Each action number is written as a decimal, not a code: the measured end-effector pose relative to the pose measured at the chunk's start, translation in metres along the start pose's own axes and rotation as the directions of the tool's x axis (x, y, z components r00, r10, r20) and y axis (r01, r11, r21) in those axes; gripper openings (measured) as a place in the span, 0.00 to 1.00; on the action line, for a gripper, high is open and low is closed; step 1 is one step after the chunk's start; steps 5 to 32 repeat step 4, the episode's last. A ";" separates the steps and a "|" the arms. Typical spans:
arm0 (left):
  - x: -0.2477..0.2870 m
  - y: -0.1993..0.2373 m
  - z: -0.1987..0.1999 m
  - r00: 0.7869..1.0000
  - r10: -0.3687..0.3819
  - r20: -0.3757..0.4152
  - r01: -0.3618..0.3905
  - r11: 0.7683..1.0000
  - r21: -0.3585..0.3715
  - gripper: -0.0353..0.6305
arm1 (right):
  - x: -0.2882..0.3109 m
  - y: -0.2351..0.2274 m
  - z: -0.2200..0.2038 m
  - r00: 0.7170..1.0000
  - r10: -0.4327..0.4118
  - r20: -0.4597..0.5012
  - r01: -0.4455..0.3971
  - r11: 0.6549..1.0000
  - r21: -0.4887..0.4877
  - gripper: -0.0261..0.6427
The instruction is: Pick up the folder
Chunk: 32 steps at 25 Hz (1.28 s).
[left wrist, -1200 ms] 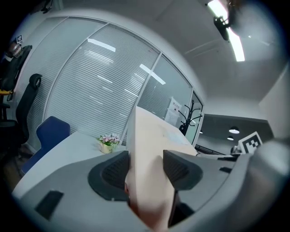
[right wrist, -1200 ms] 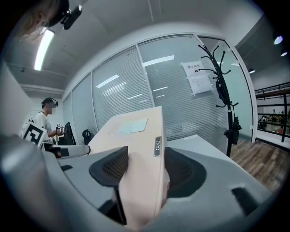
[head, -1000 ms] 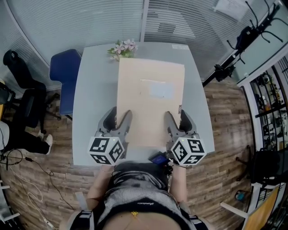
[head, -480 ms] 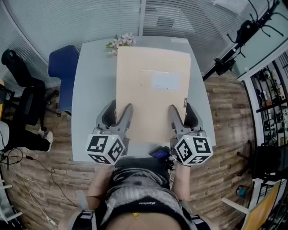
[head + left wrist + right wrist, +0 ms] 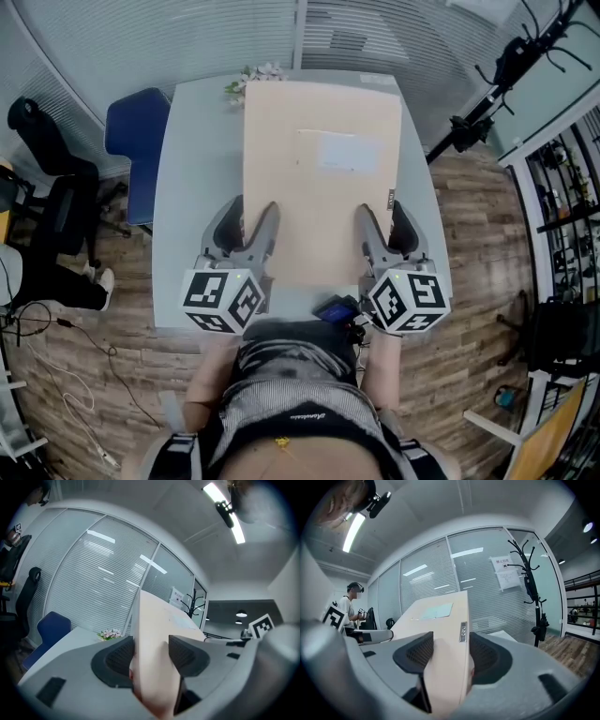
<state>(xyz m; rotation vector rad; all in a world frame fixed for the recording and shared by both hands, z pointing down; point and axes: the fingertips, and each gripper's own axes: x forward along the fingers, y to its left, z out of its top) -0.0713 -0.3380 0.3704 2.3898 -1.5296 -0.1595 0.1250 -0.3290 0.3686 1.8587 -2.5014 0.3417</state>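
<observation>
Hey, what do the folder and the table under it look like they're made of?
Folder: probably stiff beige cardboard, matte; no glare, and it stays flat though held only at its near end. Table: smooth pale grey top, maybe laminate; even colour, soft sheen.

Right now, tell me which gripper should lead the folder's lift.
Right, narrowly. Both clamp the folder at its near end: the left gripper its left edge, the right gripper the edge with the metal tag, likely the stiffer spine, jaws closing on it. Keep both on.
</observation>
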 end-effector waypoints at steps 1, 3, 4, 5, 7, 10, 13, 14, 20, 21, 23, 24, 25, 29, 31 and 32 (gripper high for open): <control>-0.001 0.000 0.000 1.000 0.003 0.001 -0.003 1.000 0.002 0.38 | -0.001 0.001 0.000 1.000 0.001 0.001 -0.001 1.000 -0.001 0.40; -0.004 0.000 0.001 1.000 0.009 0.001 -0.009 1.000 0.008 0.38 | -0.002 0.003 0.000 1.000 0.002 0.001 -0.002 1.000 -0.001 0.40; -0.005 0.000 0.002 1.000 0.012 0.000 -0.012 1.000 0.012 0.38 | -0.002 0.004 -0.001 1.000 0.002 0.002 -0.002 1.000 0.000 0.40; -0.005 0.000 0.002 1.000 0.012 0.000 -0.012 1.000 0.012 0.38 | -0.002 0.004 -0.001 1.000 0.002 0.002 -0.002 1.000 0.000 0.40; -0.005 0.000 0.002 1.000 0.012 0.000 -0.012 1.000 0.012 0.38 | -0.002 0.004 -0.001 1.000 0.002 0.002 -0.002 1.000 0.000 0.40; -0.005 0.000 0.002 1.000 0.012 0.000 -0.012 1.000 0.012 0.38 | -0.002 0.004 -0.001 1.000 0.002 0.002 -0.002 1.000 0.000 0.40; -0.005 0.000 0.002 1.000 0.012 0.000 -0.012 1.000 0.012 0.38 | -0.002 0.004 -0.001 1.000 0.002 0.002 -0.002 1.000 0.000 0.40; -0.005 0.000 0.002 1.000 0.012 0.000 -0.012 1.000 0.012 0.38 | -0.002 0.004 -0.001 1.000 0.002 0.002 -0.002 1.000 0.000 0.40; -0.005 0.000 0.002 1.000 0.012 0.000 -0.012 1.000 0.012 0.38 | -0.002 0.004 -0.001 1.000 0.002 0.002 -0.002 1.000 0.000 0.40; -0.005 0.000 0.002 1.000 0.012 0.000 -0.012 1.000 0.012 0.38 | -0.002 0.004 -0.001 1.000 0.002 0.002 -0.002 1.000 0.000 0.40; -0.005 0.000 0.002 1.000 0.012 0.000 -0.012 1.000 0.012 0.38 | -0.002 0.004 -0.001 1.000 0.002 0.002 -0.002 1.000 0.000 0.40; -0.005 0.000 0.002 1.000 0.012 0.000 -0.012 1.000 0.012 0.38 | -0.002 0.004 -0.001 1.000 0.002 0.002 -0.002 1.000 0.000 0.40; -0.005 0.000 0.002 1.000 0.012 0.000 -0.012 1.000 0.012 0.38 | -0.002 0.004 -0.001 1.000 0.002 0.002 -0.002 1.000 0.000 0.40; -0.005 0.000 0.002 1.000 0.012 0.000 -0.012 1.000 0.012 0.38 | -0.002 0.004 -0.001 1.000 0.002 0.002 -0.002 1.000 0.000 0.40; -0.005 0.000 0.002 1.000 0.012 0.000 -0.012 1.000 0.012 0.38 | -0.002 0.004 -0.001 1.000 0.002 0.002 -0.002 1.000 0.000 0.40; -0.005 0.000 0.002 1.000 0.012 0.000 -0.012 1.000 0.012 0.38 | -0.002 0.004 -0.001 1.000 0.002 0.002 -0.002 1.000 0.000 0.40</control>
